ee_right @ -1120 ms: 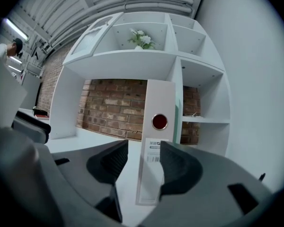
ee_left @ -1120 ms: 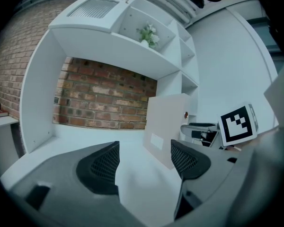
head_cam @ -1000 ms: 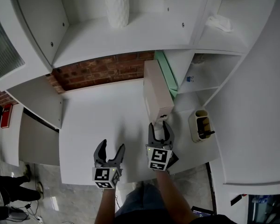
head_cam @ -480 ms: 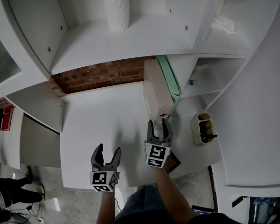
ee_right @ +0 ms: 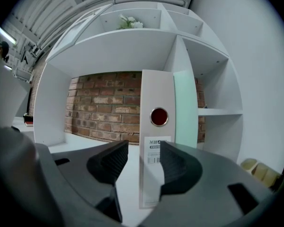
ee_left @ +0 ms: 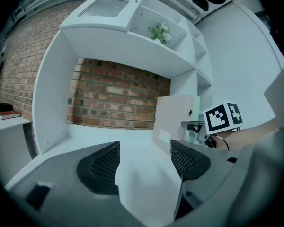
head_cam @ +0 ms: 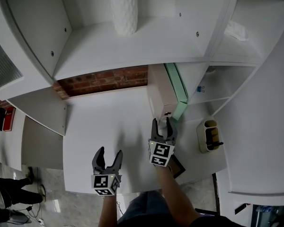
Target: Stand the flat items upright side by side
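- My right tongs (ee_right: 144, 150) stand about half open. The spine of the white binder (ee_right: 156, 98) rises between the tips. There is a clear gap on the left pad and no clamp that I can see.
- My left tongs (ee_left: 144, 150) gape wide and carry nothing, low over the tabletop (head_cam: 109, 117) near its front edge.
- I judge the white binder to be stiff board with a smooth cover, likely light, and tall enough to tip. I would pinch the spine low down, below the finger hole, where the pads can span it squarely.
- It stands upright on its bottom edge toward the back right of the tabletop. Its spine is vertical and faces the front edge, and its covers run back toward the brick wall.
- Just beside it, on the side toward the right edge, the mint-green binder (head_cam: 176, 82) stands upright the same way. I cannot tell whether the two touch.
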Action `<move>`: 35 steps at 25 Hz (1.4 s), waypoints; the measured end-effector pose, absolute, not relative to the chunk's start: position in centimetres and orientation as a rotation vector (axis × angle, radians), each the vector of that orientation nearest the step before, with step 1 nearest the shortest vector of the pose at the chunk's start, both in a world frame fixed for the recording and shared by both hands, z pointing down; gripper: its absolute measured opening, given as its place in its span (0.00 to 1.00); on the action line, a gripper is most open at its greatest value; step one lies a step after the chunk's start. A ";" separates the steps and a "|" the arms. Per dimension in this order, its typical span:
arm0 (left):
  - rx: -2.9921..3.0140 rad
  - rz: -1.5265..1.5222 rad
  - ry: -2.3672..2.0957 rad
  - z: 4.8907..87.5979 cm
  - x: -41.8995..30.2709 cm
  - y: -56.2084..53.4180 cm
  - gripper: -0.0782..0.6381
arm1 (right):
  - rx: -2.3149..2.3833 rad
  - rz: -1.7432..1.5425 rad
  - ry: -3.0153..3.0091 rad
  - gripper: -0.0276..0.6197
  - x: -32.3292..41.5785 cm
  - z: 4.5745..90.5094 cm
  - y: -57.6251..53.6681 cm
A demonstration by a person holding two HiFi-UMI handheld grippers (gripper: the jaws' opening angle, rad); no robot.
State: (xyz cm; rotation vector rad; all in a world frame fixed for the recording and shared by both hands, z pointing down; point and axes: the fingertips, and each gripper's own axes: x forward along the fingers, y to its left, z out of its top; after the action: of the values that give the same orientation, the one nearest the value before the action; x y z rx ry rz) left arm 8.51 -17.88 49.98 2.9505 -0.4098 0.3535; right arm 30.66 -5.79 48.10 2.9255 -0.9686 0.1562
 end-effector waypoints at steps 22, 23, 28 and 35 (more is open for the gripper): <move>3.042 0.205 -0.393 44.8 10.2 -16.6 0.56 | 2.856 0.017 -1.240 0.36 26.5 41.9 -3.4; 3.055 0.188 -0.380 44.1 10.6 -16.4 0.56 | 2.843 0.002 -1.276 0.36 26.0 41.3 -3.3; 3.117 0.116 -0.301 41.2 11.7 -14.8 0.53 | 2.790 -0.072 -1.428 0.30 23.7 38.0 -2.9; 3.173 0.053 -0.229 38.3 11.2 -13.7 0.24 | 2.760 -0.148 -1.506 0.12 21.2 35.4 -1.9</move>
State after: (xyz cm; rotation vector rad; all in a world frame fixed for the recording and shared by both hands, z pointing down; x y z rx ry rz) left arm 11.25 -13.74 38.32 3.1728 -0.2293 0.0535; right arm 21.18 -1.93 35.36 2.7601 -1.5059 -0.1476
